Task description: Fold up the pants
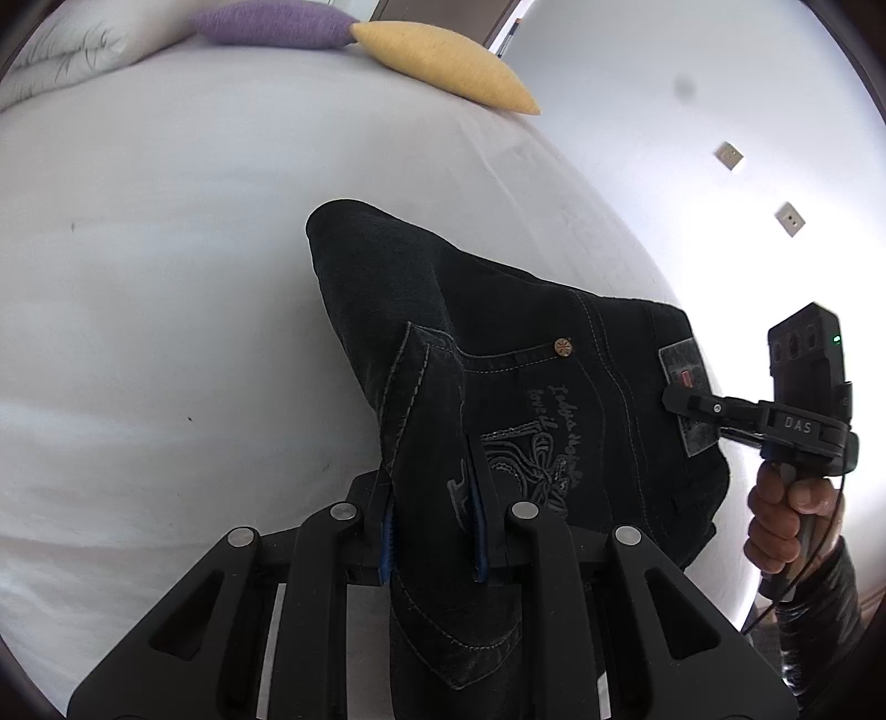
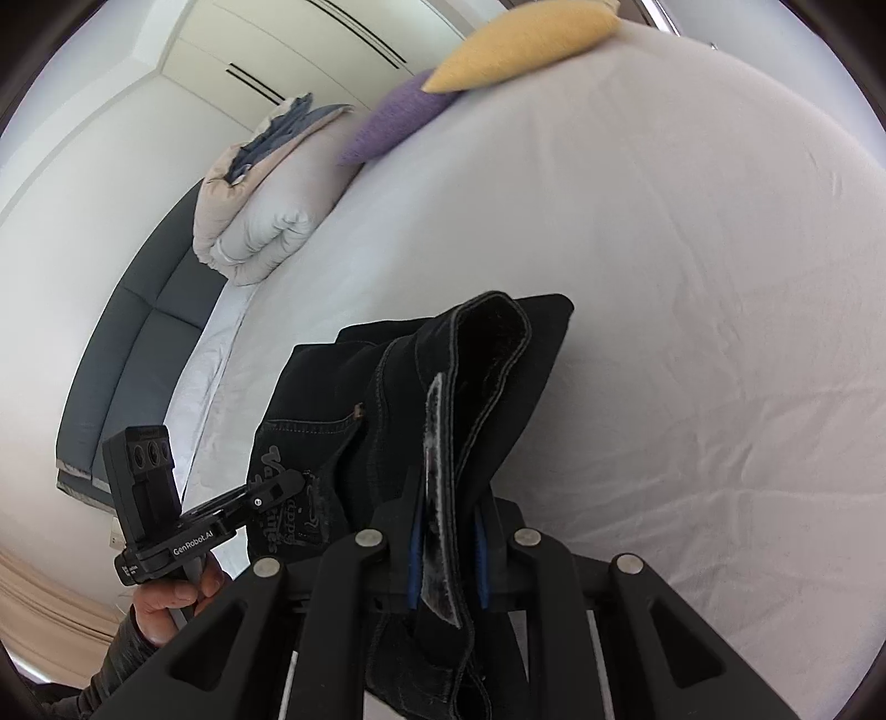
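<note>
Black jeans (image 1: pixel 498 310) hang lifted above the white bed sheet (image 1: pixel 166 277), with an embroidered back pocket facing the left wrist camera. My left gripper (image 1: pixel 429 471) is shut on a stitched edge of the denim, which bunches between its blue pads. My right gripper (image 1: pixel 673 399) shows at the right of that view, clamped on the waistband by the grey patch, a hand around its handle. In the right wrist view the right gripper (image 2: pixel 448 498) is shut on a folded band of the jeans (image 2: pixel 321 387). There my left gripper (image 2: pixel 293 482) pinches the pocket side.
A yellow pillow (image 1: pixel 443 61) and a purple pillow (image 1: pixel 277 25) lie at the far end of the bed. A folded duvet (image 2: pixel 260 210) sits by the dark grey headboard (image 2: pixel 127 343). A white wall with sockets (image 1: pixel 728 155) runs along the bed's right side.
</note>
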A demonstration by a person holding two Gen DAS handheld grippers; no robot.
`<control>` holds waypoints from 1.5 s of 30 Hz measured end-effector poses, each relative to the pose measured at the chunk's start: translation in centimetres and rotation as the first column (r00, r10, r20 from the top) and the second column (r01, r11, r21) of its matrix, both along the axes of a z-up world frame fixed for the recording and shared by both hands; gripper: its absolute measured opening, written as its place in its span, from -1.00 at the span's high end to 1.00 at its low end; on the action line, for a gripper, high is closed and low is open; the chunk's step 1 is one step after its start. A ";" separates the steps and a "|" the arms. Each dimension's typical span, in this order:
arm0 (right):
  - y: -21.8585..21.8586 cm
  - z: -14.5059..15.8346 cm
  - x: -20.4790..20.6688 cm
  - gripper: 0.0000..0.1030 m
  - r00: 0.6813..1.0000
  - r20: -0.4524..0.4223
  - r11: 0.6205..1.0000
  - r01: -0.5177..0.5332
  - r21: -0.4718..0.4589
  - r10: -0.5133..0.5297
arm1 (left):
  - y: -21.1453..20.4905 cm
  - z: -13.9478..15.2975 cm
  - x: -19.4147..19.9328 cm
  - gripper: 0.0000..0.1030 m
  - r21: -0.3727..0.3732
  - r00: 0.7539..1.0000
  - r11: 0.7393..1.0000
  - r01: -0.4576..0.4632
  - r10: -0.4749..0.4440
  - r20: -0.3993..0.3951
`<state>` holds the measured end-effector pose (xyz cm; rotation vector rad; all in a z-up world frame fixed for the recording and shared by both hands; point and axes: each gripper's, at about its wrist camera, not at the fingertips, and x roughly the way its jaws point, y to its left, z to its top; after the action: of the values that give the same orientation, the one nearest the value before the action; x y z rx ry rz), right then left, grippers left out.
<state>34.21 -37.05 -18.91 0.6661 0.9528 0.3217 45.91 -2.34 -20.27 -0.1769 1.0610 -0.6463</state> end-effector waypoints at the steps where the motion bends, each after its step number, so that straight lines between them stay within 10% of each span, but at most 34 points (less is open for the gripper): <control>1: 0.1 -0.2 0.2 0.67 1.000 -0.002 1.000 0.001 0.009 -0.001 | 0.0 -0.2 0.2 0.63 -0.012 1.000 1.000 -0.001 0.001 -0.006; 8: -1.2 -2.7 0.6 0.12 0.997 -0.071 0.999 0.045 0.027 -0.043 | 0.1 -1.9 -0.7 0.36 -0.045 1.000 0.999 -0.024 0.023 -0.011; 16: -1.1 -0.8 -3.6 -0.06 0.989 -0.007 0.989 0.147 -0.008 -0.147 | 1.6 0.9 -4.4 -0.55 0.016 0.978 0.990 -0.143 0.139 0.156; 19: 0.9 3.2 -7.7 -0.38 0.974 0.115 0.964 0.211 -0.161 -0.194 | 1.6 5.6 -9.8 -1.00 0.058 0.887 0.966 -0.252 0.206 0.412; 24: 5.6 10.1 -15.1 -0.92 0.902 0.390 0.875 0.333 -0.351 -0.187 | 0.0 11.7 -20.4 -1.00 0.121 0.613 0.882 -0.456 0.212 0.762; 29: 9.2 15.6 -22.3 -1.00 0.774 0.605 0.768 0.498 -0.403 -0.184 | -0.5 15.2 -27.5 -1.00 0.095 0.531 0.847 -0.524 0.237 0.813; 32: 10.6 18.7 -26.1 -1.00 0.686 0.707 0.710 0.585 -0.393 -0.174 | 0.0 17.0 -31.7 -1.00 0.057 0.442 0.826 -0.561 0.240 0.865; 37: 11.9 23.4 -31.5 -1.00 0.609 0.777 0.664 0.649 -0.372 -0.160 | 2.3 20.3 -35.1 -1.00 0.054 0.479 0.836 -0.546 0.259 0.839; 40: 12.5 25.5 -34.1 -1.00 0.586 0.797 0.662 0.656 -0.363 -0.144 | 3.6 21.0 -35.4 -1.00 0.080 0.581 0.833 -0.547 0.309 0.753; 45: 13.9 25.6 -35.7 -1.00 0.638 0.763 0.685 0.603 -0.409 -0.106 | 4.6 19.2 -35.6 -1.00 0.158 0.678 0.819 -0.552 0.331 0.657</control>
<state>-1.54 -23.10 6.67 0.0503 0.1142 -0.1628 10.31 2.23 -1.08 0.0826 0.4472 -0.0262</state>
